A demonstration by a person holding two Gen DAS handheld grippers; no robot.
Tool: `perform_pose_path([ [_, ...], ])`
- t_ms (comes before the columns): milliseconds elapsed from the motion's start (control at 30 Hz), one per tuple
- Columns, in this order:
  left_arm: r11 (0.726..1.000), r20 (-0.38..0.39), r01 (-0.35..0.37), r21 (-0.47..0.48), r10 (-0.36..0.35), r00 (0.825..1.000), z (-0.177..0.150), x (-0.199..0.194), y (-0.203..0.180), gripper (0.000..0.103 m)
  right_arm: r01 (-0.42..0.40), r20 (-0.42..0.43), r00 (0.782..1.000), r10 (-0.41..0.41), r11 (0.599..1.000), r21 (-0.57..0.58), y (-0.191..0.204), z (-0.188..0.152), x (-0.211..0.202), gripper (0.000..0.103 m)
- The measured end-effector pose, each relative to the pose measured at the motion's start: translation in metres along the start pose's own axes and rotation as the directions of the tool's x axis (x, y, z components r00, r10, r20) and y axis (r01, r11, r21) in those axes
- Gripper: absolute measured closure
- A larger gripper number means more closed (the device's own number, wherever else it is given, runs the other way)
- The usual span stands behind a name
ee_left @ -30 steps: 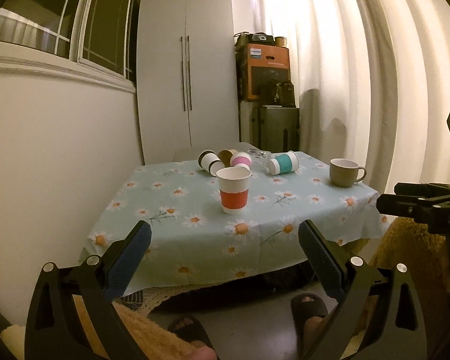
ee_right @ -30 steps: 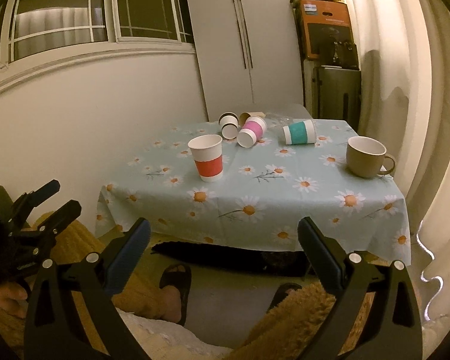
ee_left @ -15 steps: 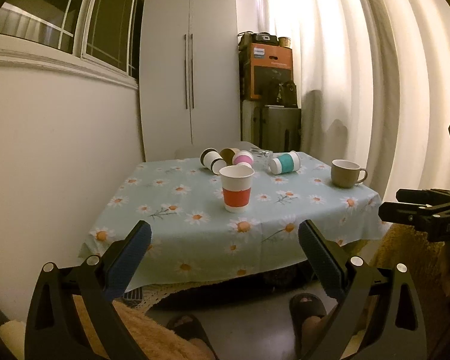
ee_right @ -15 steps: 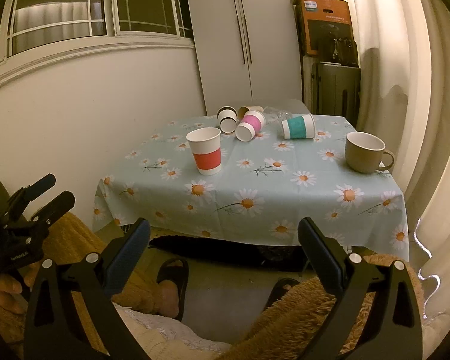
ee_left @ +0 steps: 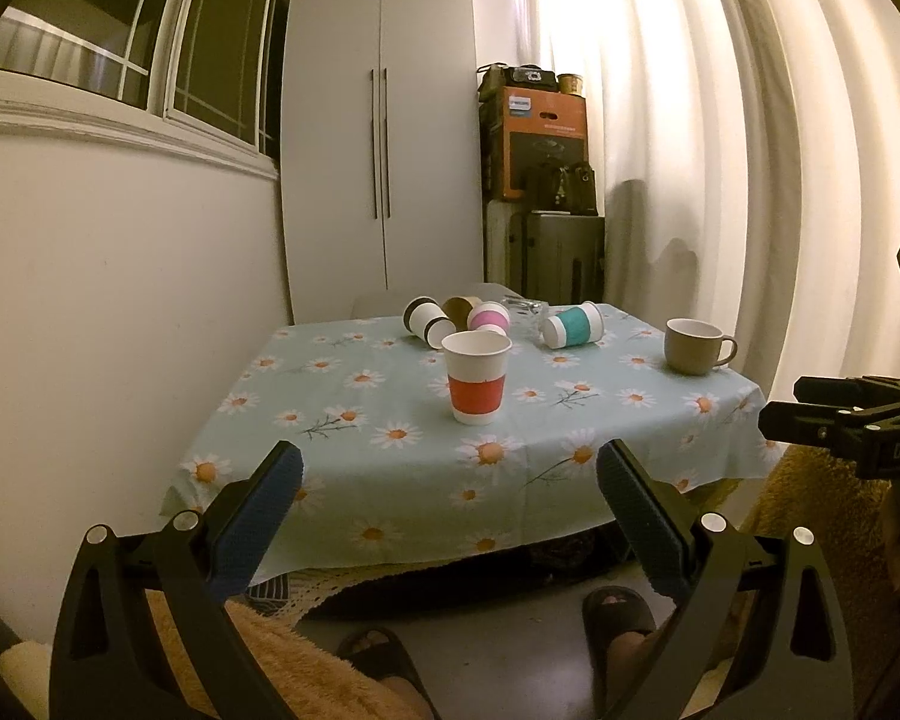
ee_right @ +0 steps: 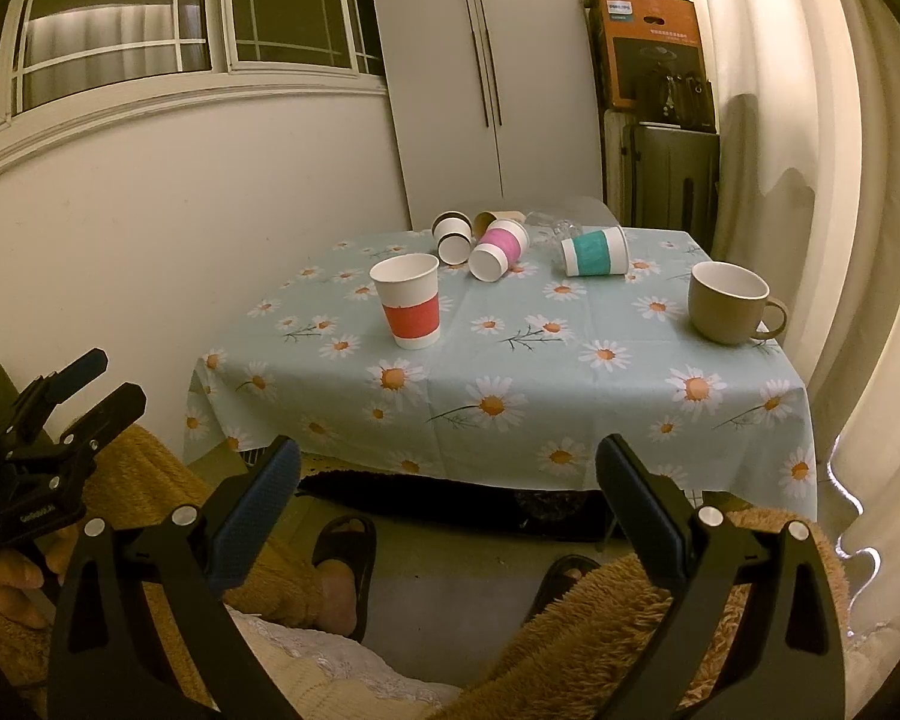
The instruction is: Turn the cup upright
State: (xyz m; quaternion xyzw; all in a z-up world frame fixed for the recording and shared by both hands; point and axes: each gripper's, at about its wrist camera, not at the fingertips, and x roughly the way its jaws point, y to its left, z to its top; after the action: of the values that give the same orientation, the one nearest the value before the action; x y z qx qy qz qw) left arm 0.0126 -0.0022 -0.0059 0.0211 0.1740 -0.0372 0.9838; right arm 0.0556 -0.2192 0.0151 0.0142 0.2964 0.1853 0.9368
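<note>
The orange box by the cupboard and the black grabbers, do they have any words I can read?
"DAS": on the right gripper, cut off at the picture's edge.
Orange box: blue label and white print, too blurred to read.
Left gripper: small white print, too blurred.
Cups: no words.

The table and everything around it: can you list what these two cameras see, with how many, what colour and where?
table: one, pale blue daisy cloth, centre
red-banded paper cup: one, upright, near left
pink-banded cup: one, on its side, far middle
teal-banded cup: one, on its side, far right
black-and-white cup: one, on its side, far left
brown cup: one, on its side, behind the pink one
mug: one, tan, upright, right edge
wardrobe: one, white, behind
orange box: one, on a cabinet
slippered feet: two, on the floor
left gripper: fingers apart, empty
right gripper: fingers apart, empty
</note>
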Motion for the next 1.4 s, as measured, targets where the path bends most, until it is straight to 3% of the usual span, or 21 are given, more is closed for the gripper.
perform_pose_path([
  [1400, 1.000, 0.011, 0.000, 0.005, 0.000, 1.000, 0.0018, -0.0030, 0.0001, 0.007, -0.001, -0.004, 1.000, 0.001, 1.000, 0.001, -0.0017, -0.0012, 0.0005, 0.005],
])
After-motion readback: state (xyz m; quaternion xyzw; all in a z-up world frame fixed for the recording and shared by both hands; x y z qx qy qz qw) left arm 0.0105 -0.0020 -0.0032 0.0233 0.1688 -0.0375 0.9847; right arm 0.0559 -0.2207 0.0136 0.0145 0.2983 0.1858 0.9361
